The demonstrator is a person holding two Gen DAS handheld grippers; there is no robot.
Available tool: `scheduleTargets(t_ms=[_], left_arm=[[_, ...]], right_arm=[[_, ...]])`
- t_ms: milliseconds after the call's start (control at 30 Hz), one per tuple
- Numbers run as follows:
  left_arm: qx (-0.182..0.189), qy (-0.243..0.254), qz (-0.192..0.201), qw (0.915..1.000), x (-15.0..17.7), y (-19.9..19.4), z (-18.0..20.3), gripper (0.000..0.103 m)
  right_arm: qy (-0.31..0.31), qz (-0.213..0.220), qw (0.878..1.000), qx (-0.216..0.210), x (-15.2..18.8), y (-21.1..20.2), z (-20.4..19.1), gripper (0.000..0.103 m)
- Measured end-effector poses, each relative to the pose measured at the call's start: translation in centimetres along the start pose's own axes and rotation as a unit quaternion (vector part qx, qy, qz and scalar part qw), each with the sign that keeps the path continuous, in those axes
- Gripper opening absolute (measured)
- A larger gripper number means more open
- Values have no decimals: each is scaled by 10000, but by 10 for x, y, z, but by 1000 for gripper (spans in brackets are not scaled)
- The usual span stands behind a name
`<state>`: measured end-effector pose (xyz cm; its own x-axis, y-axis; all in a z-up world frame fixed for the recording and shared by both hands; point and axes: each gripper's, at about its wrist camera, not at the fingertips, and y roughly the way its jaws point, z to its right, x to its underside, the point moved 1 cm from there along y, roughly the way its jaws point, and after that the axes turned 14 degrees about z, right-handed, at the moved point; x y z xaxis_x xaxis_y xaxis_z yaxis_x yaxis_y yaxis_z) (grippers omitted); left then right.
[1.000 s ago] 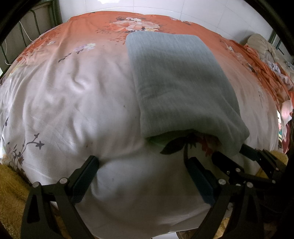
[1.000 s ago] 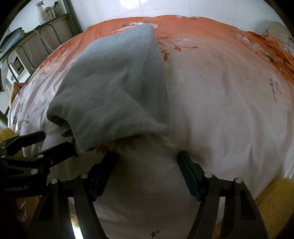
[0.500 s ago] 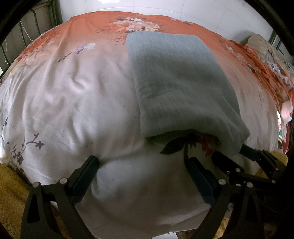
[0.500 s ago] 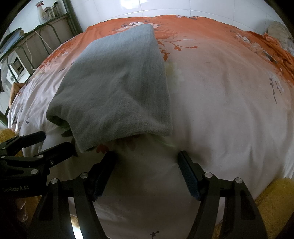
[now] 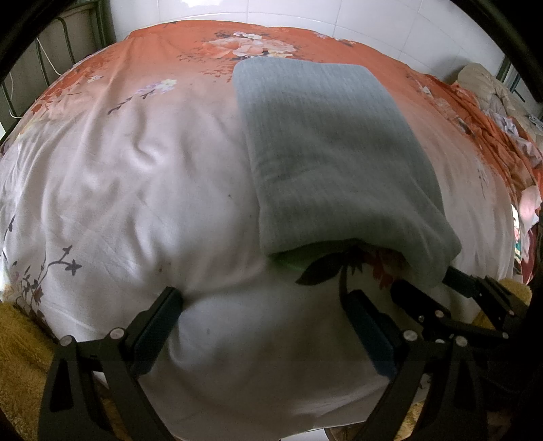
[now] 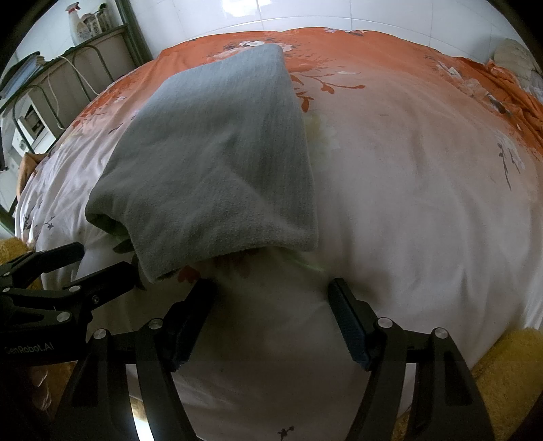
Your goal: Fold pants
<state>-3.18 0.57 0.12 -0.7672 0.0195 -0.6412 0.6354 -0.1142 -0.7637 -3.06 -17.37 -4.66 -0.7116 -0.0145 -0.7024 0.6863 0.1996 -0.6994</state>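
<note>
Grey pants [image 5: 329,159] lie folded into a long rectangle on the floral bedsheet [image 5: 135,190], also seen from the right wrist as grey pants [image 6: 224,163]. My left gripper [image 5: 261,298] stands open over bare sheet, just short of the pants' near left corner. My right gripper [image 6: 271,288] is open too, its fingers pressing into the sheet below the pants' near right corner. Neither holds cloth. In the left wrist view the right gripper [image 5: 437,288] shows at lower right; in the right wrist view the left gripper [image 6: 101,261] shows at lower left.
The bedsheet [image 6: 424,190] fades from white to orange toward a tiled wall [image 6: 339,13]. A metal rack [image 6: 68,68] stands at the left. Crumpled bedding [image 5: 502,112] lies at the right. A yellow fuzzy blanket [image 6: 502,369] hangs along the bed's near edge.
</note>
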Motion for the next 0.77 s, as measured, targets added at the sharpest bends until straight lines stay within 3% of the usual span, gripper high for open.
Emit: scheduleTargets(t_ms=[767], left_arm=[[3, 11, -21, 10000, 0, 1, 2, 99]], right_arm=[[-15, -1, 10000, 5, 0, 0, 1, 73]])
